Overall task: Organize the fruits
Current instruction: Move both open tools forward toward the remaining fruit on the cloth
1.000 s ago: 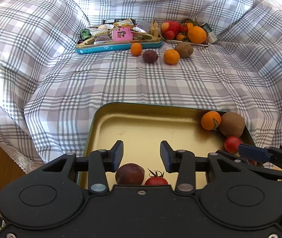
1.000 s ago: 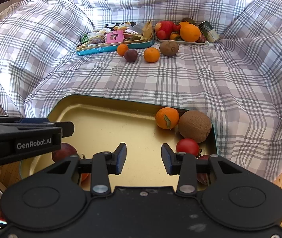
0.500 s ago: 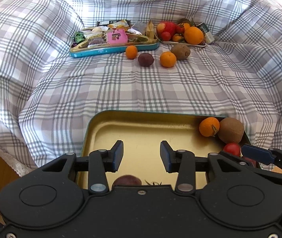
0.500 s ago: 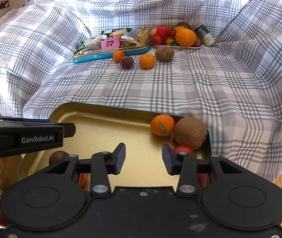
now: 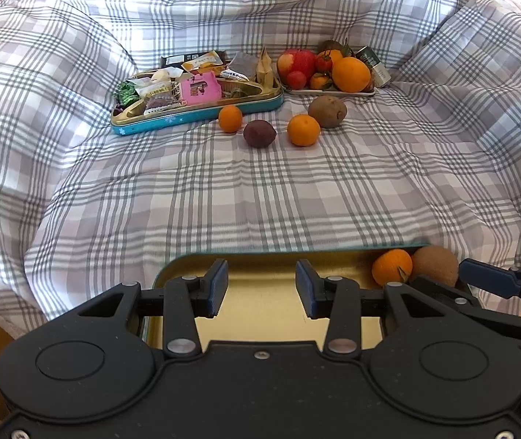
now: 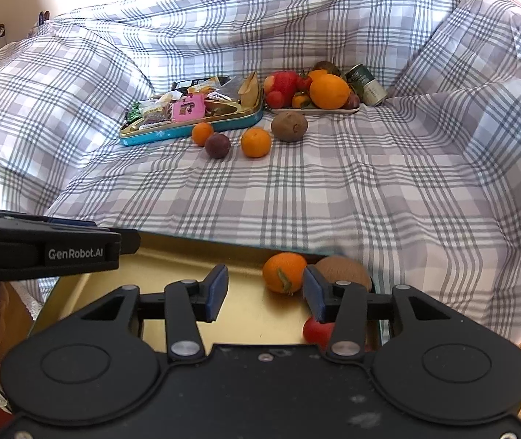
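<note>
Your plaid blanket carries everything. At its near edge lies the gold tray, holding a tangerine, a kiwi touching it, and a tomato. Your left gripper hovers over the tray, jaws apart, empty. Your right gripper is opening, nothing between its jaws. Four loose fruits lie far back, near the snack tin.
</note>
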